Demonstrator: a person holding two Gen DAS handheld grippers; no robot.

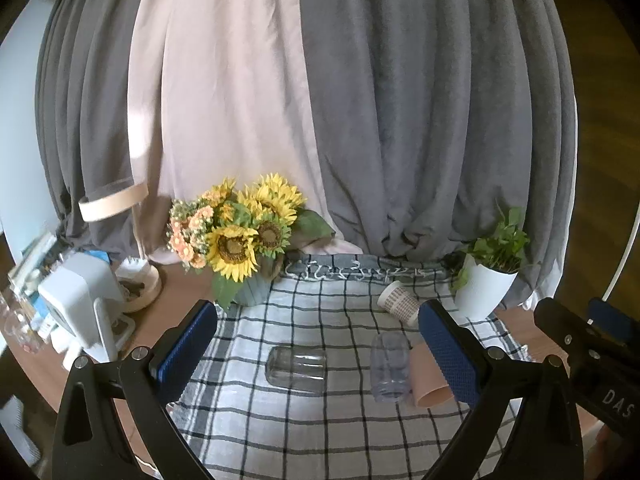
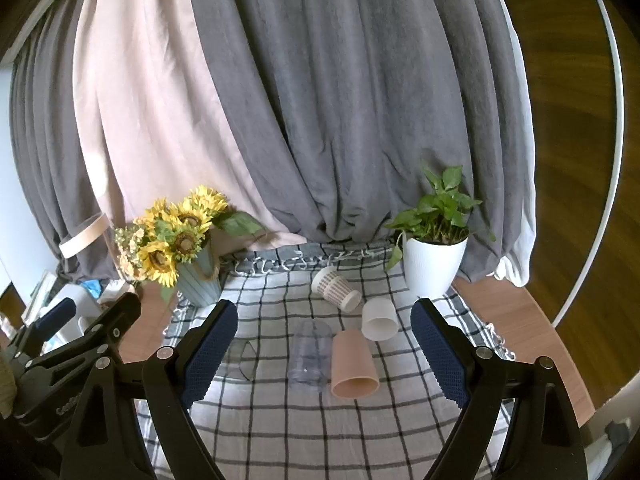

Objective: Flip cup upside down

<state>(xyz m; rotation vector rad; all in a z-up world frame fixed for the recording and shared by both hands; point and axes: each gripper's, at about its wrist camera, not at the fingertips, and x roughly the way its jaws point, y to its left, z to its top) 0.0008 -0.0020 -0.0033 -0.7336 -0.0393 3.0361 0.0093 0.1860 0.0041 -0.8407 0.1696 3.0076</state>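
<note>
Inspecting cups lying on the checked cloth (image 2: 280,432).
My right gripper (image 2: 324,348) and left gripper (image 1: 320,348) gape, holding nothing; pink cup (image 2: 354,364) lies sideways, mouth toward me, long axis front-to-back.

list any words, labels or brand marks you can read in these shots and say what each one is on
"DAS": white letters on the black body of the right gripper, at the right edge of the left wrist view; the word runs out of frame.
"Gen...": embossed on the black body of the left gripper, at the left edge of the right wrist view; the rest is too blurred to read.
The patterned white paper cup shows only small dashes, no readable text.
</note>
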